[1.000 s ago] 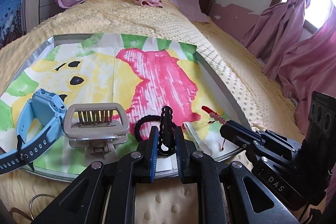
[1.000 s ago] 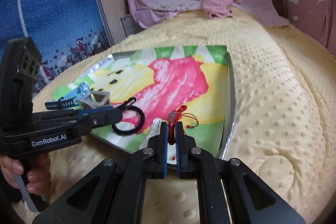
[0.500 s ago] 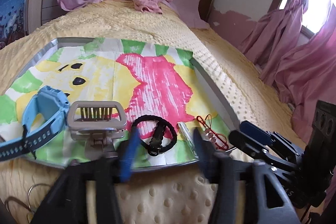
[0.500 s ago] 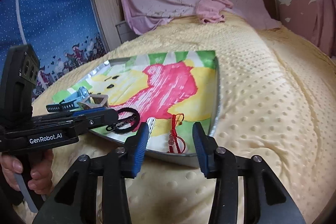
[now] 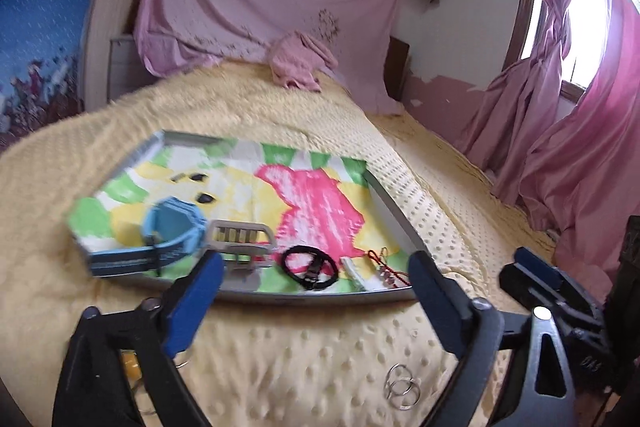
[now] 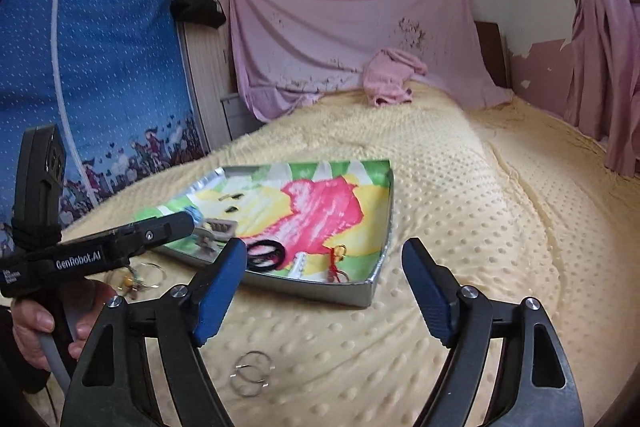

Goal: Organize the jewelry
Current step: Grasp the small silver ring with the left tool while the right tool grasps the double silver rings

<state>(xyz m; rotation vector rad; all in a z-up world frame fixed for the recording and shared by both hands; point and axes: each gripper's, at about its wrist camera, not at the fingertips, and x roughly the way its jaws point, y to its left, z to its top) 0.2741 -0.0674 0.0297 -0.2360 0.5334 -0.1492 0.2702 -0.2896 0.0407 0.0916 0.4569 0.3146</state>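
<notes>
A metal tray (image 5: 392,205) with a cartoon lining lies on the yellow bedspread; it also shows in the right wrist view (image 6: 352,293). Along its near edge lie a blue watch (image 5: 168,231), a grey hair claw (image 5: 240,247), a black hair tie (image 5: 310,265), a white clip (image 5: 354,271) and a red beaded bracelet (image 5: 386,267). My left gripper (image 5: 316,307) is open and empty, held back from the tray's near edge. My right gripper (image 6: 324,291) is open and empty too. Two silver hoop rings (image 6: 252,373) lie on the bedspread in front of the tray and also show in the left wrist view (image 5: 402,389).
More rings and a small yellow item (image 6: 138,277) lie on the bedspread left of the tray. A pink cloth (image 6: 394,75) lies at the far end of the bed. Pink curtains (image 5: 568,131) hang on the right, a blue fabric wardrobe (image 6: 100,87) on the left.
Both grippers opened, letting go of the black hair tie and the red bracelet onto the tray, then drew back and up from the tray.
</notes>
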